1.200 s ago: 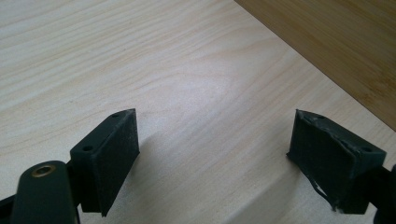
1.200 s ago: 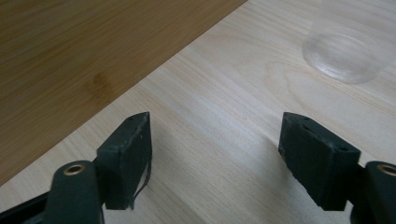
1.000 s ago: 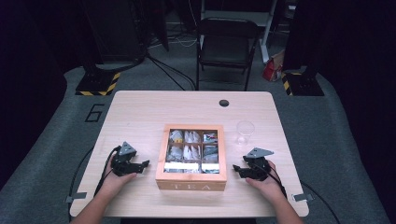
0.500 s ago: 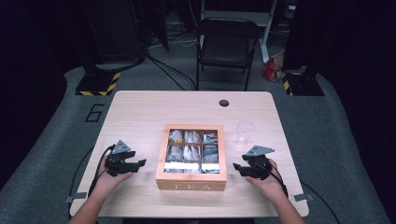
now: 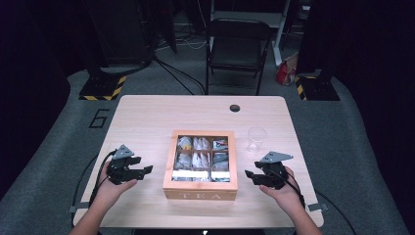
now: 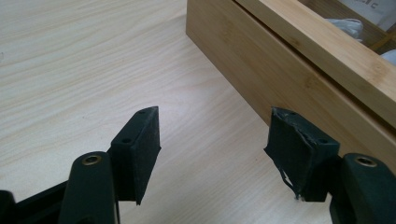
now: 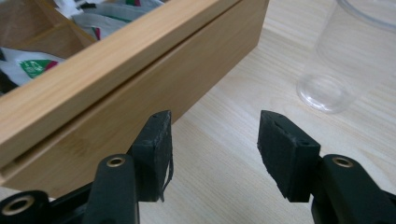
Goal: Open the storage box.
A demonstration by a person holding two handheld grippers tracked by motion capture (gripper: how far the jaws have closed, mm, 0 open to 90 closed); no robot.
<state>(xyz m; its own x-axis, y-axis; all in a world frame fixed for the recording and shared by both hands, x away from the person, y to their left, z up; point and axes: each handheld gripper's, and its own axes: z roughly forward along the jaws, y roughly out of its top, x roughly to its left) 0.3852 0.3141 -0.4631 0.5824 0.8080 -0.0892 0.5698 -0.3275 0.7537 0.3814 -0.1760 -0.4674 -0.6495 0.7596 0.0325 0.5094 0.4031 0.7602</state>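
high view: nearest the person, the left claw (image 5: pixel 142 171) and right claw (image 5: pixel 250 175) flank the tea box (image 5: pixel 201 164), which sits at the middle of the bench (image 5: pixel 147 117). both claws are released, nothing between the pads, and point inward at the box's side walls, about equally near. the left jaws have just been closing, then reopened slightly. the box's long axis runs away from the person. beyond the right claw, just right of the box, stands a clear cup (image 5: pixel 257 139).
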